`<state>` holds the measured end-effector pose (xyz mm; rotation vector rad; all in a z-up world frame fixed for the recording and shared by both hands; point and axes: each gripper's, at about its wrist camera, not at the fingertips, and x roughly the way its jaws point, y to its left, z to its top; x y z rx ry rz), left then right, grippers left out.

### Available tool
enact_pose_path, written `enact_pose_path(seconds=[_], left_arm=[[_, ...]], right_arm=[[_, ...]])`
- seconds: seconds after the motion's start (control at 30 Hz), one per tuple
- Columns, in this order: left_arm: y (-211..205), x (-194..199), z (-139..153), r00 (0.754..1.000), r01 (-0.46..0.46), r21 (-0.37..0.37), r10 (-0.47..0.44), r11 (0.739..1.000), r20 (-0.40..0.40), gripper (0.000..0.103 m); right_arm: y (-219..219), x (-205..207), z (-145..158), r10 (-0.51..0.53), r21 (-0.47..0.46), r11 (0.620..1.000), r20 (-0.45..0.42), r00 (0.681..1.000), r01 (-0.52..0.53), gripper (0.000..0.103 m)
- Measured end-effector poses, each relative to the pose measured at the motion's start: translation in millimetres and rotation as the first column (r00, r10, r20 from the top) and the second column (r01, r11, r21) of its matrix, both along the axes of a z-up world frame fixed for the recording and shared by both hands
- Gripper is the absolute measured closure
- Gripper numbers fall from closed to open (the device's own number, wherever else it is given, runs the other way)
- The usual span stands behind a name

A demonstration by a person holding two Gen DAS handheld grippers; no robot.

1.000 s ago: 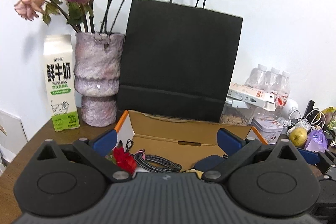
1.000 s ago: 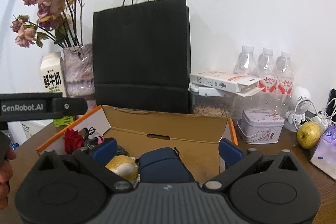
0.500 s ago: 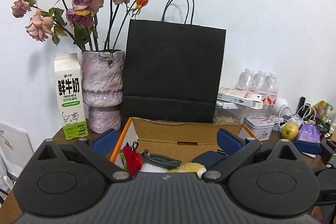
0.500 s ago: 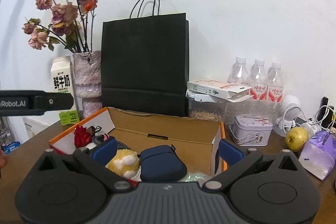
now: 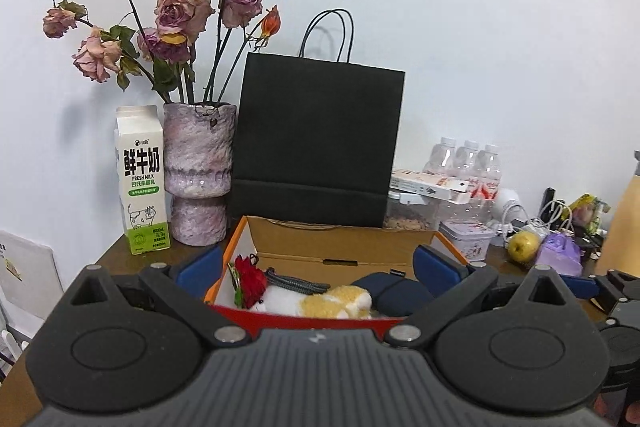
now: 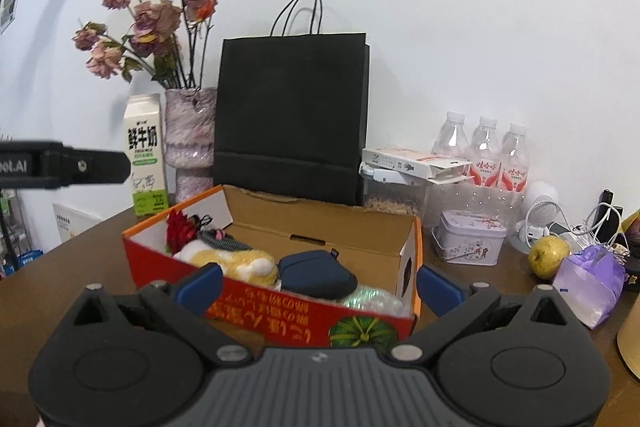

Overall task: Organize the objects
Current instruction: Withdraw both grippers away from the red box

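Inside orange box (image 6: 406, 259): plush toy (image 6: 236, 261), navy pouch (image 6: 318, 273), red rose (image 6: 179, 231).

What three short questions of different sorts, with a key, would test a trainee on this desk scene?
1. True or false: the milk carton stands inside the cardboard box.
2. Multiple choice: what stands directly behind the box? A) black paper bag B) a kettle C) a laptop
3. Fill in: the left tongs and right tongs are both ____ and hold nothing.

Key:
1. False; it stands on the table beside the vase.
2. A
3. open
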<state>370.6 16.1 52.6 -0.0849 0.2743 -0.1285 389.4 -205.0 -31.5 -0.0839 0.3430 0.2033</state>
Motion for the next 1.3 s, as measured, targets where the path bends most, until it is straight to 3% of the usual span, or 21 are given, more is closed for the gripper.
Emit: enact_pose_path(seconds=[0.37, 1.0, 1.3], left_arm=[[3.6, -33.3, -10.3, 1.0, 0.02, -0.023, -0.02, 1.0, 0.0, 0.0], [-7.2, -76.6, -34.7, 0.998, 0.063, 0.015, -0.063, 0.998, -0.017, 0.0], [0.2, -94.0, -59.2, 0.994, 0.06, 0.027, -0.057, 0.998, -0.097, 0.0]], right_arm=[[4.6, -44.6, -15.6, 0.021, -0.023, 1.0, -0.006, 1.0, -0.021, 0.0], [5.6, -91.3, -39.5, 0.019, -0.032, 0.999, -0.049, 0.999, -0.021, 0.0], [1.5, -122.6, -58.4, -0.005, -0.042, 0.999, -0.078, 0.997, 0.002, 0.0]])
